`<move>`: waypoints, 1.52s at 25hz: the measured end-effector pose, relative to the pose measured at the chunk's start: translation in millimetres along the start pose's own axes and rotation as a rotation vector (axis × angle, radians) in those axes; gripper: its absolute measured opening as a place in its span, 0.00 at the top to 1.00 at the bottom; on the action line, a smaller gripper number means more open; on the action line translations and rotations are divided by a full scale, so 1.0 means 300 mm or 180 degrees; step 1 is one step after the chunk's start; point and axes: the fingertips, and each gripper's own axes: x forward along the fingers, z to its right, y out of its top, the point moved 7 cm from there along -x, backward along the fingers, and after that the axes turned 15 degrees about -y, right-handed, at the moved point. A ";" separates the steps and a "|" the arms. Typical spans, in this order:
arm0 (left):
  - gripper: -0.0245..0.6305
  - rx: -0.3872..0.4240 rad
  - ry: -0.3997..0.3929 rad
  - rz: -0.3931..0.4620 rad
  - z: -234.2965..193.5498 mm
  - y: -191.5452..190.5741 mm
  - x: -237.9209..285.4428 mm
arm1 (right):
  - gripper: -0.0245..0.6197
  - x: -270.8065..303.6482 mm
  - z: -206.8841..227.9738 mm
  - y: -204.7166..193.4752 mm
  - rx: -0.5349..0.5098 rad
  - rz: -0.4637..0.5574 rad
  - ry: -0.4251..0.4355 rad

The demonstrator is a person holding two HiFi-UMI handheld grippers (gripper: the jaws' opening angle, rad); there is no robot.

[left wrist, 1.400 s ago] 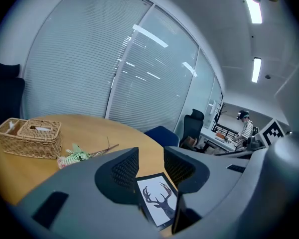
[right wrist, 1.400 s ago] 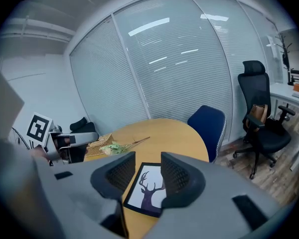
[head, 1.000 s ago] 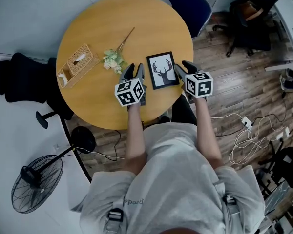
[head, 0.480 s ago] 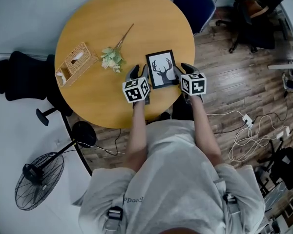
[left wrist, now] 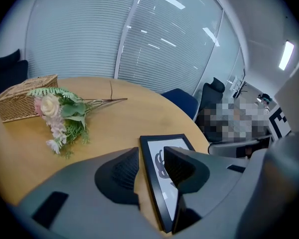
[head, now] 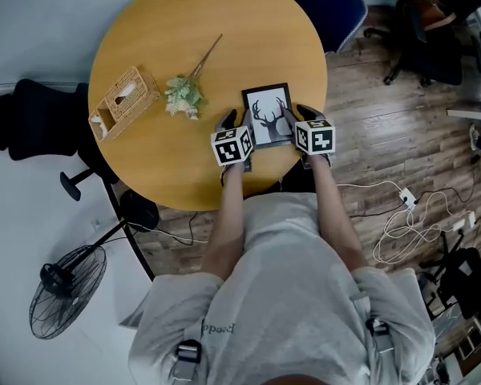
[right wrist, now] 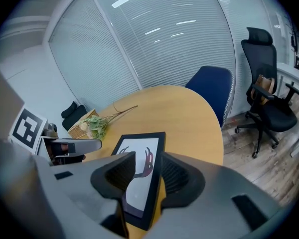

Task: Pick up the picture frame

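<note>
While the picture frame point(head: 268, 112) lies flat, the left gripper point(left wrist: 150, 154) and right gripper point(right wrist: 145, 158) straddle its edges, jaws apart.

Left gripper point(head: 235, 123), right gripper point(head: 299, 117): fingers point(left wrist: 120, 173) apart

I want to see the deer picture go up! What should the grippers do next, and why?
Probably close both: the left gripper and right gripper each have an edge of the frame between open jaws, and it lies flat on the table.
</note>
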 end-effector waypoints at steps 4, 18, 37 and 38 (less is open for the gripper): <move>0.70 -0.0054 0.0037 -0.0097 -0.022 -0.020 0.038 | 0.71 0.049 -0.008 -0.007 -0.0012 -0.0083 0.0013; 0.70 -0.0099 0.0051 -0.0312 -0.034 -0.133 0.122 | 0.75 0.133 -0.018 -0.098 -0.0131 -0.0231 -0.0182; 0.76 -0.0263 -0.0297 -0.0270 -0.073 -0.130 0.104 | 0.83 0.126 0.022 -0.109 0.0084 -0.0259 0.0040; 0.76 -0.0255 -0.0303 -0.0263 -0.073 -0.130 0.104 | 0.83 0.126 0.022 -0.109 0.0093 -0.0250 0.0038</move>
